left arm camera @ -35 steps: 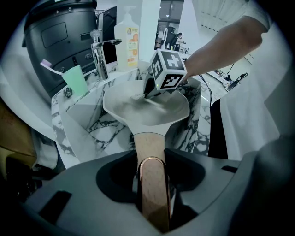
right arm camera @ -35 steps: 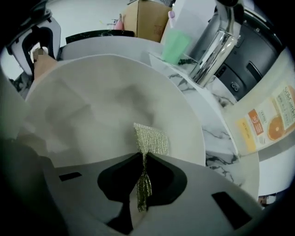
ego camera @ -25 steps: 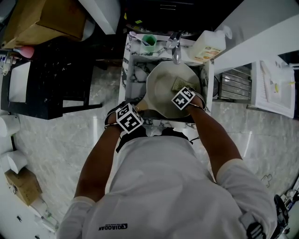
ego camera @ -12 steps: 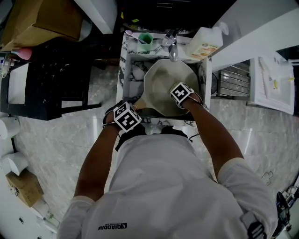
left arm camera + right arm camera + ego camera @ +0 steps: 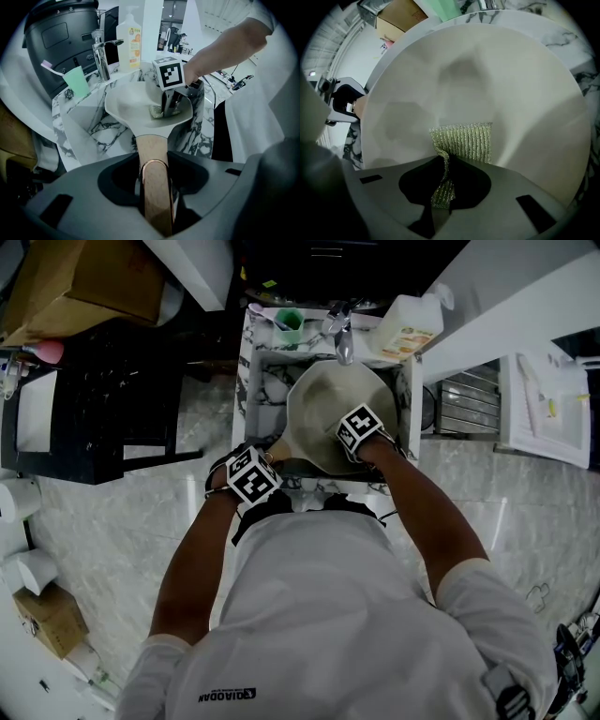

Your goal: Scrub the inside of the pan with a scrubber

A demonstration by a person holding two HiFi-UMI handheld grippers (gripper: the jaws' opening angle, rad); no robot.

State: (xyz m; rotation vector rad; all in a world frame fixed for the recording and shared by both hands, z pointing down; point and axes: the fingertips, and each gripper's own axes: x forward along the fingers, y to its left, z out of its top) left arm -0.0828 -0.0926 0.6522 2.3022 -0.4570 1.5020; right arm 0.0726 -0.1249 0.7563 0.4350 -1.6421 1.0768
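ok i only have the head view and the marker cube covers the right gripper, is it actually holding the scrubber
observer: yes. In the right gripper view, the right gripper is shut on one edge of the scrubber.
operator: is the rest of it on the pan or hanging free
observer: the free part looks flat against the inside of the pan.
operator: and the left one, i just see its cube
observer: the left gripper is shut on the end of the pan's wooden handle.
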